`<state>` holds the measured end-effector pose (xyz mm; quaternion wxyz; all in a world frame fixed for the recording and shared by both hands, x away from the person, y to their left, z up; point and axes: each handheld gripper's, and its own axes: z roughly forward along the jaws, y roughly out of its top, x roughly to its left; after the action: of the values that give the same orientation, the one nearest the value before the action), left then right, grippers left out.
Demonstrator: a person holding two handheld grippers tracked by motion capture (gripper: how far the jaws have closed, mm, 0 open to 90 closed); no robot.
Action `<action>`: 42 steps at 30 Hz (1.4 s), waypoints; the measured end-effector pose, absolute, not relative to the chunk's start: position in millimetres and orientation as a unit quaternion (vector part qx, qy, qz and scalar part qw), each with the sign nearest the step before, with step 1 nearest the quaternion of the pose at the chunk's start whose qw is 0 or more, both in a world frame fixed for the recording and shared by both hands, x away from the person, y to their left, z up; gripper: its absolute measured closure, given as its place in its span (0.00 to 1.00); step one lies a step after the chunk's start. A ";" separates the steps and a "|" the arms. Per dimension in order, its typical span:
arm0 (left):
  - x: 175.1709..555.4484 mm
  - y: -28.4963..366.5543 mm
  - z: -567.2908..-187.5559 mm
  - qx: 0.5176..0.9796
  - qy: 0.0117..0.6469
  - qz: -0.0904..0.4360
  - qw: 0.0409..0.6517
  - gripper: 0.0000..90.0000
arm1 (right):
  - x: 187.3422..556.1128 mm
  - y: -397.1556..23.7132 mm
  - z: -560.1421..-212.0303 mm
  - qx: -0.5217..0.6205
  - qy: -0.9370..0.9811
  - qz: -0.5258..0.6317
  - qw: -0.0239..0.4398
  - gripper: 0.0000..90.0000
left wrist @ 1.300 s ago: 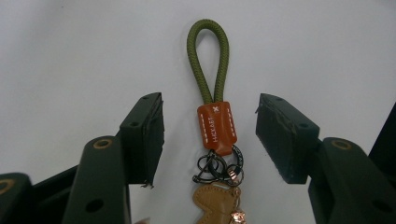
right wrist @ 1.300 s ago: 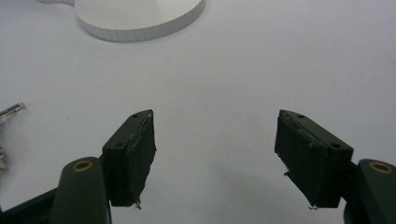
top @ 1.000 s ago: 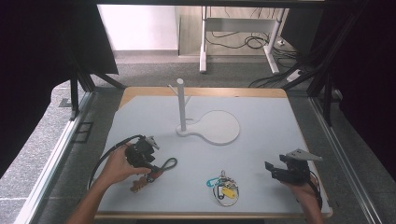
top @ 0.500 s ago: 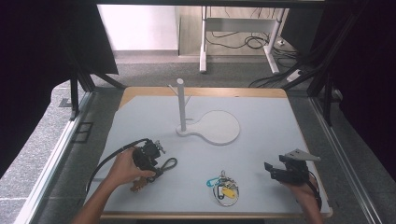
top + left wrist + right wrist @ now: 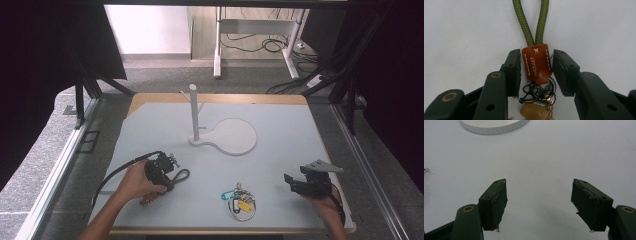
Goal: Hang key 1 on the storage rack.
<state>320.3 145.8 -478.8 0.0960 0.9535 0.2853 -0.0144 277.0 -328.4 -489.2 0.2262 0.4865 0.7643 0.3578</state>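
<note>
Left hand-held gripper (image 5: pixel 167 172): low on the worktop (image 5: pixel 280 150) at front left, person's left hand (image 5: pixel 134 182) on it; jaws have just been closing, straddling the brown leather tab (image 5: pixel 536 63) of a keychain; narrow gaps show on both sides of the tab, pads not yet pressing, so nothing pinched so far.
Keychain with green cord loop (image 5: pixel 181 176): lies flat on the worktop just ahead of the left hand-held gripper; in the left gripper view the green cord (image 5: pixel 530 22) runs away from the jaws, black rings (image 5: pixel 537 91) and a tan fob (image 5: pixel 536 110) sit closer to the camera.
Stand (image 5: pixel 193 112): white upright post on a round flat base (image 5: pixel 235 136), mid worktop, well apart from both hand-held grippers; nothing hangs on it.
Second key bunch (image 5: pixel 239 200): blue carabiner, yellow tag, rings; front centre, between the two hands, untouched.
Right hand-held gripper (image 5: pixel 299 184): front right, held by the right hand (image 5: pixel 327 207); jaws spread wide over bare worktop, holding nothing; rim of the base (image 5: pixel 496 126) shows far ahead in the right gripper view.
Step in hand: grasp of the corded keychain by its leather tab, judged nearly done.
Next move: likely close the last bit until pads bite the tab, then lift straight so the cord loop hangs free; stand's post looks the likely target.
Risk: tab is thin and slick, could slip or twist if the pinch is off-centre.
</note>
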 end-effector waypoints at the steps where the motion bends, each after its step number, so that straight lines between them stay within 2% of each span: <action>1: 320.1 145.3 -479.5 0.954 0.283 -0.013 0.093 0.66 | 277.0 -328.6 -489.1 0.487 0.764 0.356 0.228 0.32; 8: 319.5 145.7 -479.1 0.954 0.285 -0.008 0.095 0.73 | 276.2 -331.3 -488.0 0.492 0.762 0.352 0.231 0.32; 16: 320.5 147.0 -477.3 0.952 0.290 -0.006 0.096 0.74 | 277.0 -330.9 -490.0 0.491 0.764 0.350 0.230 0.32; 33: 326.5 186.9 -431.9 0.922 0.338 -0.007 0.190 0.74 | 274.6 -335.7 -487.2 0.496 0.756 0.364 0.222 0.32; 42: 327.2 193.6 -406.5 0.921 0.334 0.008 0.202 0.74 | 275.3 -336.0 -489.3 0.498 0.758 0.360 0.220 0.32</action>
<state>327.2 193.6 -406.5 0.2016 0.9206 0.3343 0.0083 275.3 -336.0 -489.3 0.2196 0.4978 0.7578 0.3601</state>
